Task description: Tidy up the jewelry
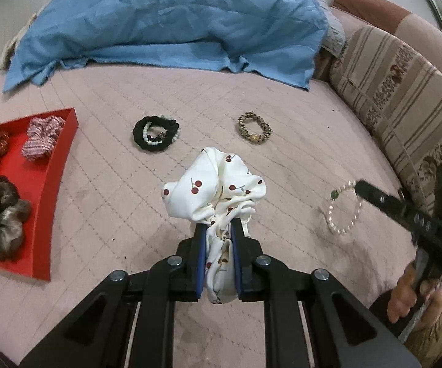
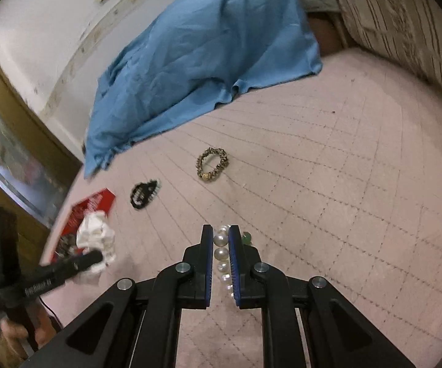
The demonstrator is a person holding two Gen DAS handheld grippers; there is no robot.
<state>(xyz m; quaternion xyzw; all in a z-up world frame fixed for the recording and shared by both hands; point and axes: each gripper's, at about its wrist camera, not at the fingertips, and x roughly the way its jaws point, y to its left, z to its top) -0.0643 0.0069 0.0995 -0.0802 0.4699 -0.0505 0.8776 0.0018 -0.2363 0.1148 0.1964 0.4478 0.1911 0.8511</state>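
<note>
- Left claw point(image 1: 218, 233) is clamped on the cherry scrunchie point(image 1: 215, 190), bunched just ahead of its tips.
- Right claw point(image 2: 221, 245) is pinched on the pearl bracelet point(image 2: 222, 256).
- Red tray point(image 1: 58, 165) lies to the left claw's left, scrunchies inside.
- Step: carrying; next likely calls for release over the tray.

A white cherry-print scrunchie point(image 1: 218, 190) hangs bunched above the bed – a pearl bracelet point(image 2: 223, 257) too; the leopard scrunchie point(image 1: 254, 128) and black scrunchie point(image 1: 156, 133) lie flat.
</note>
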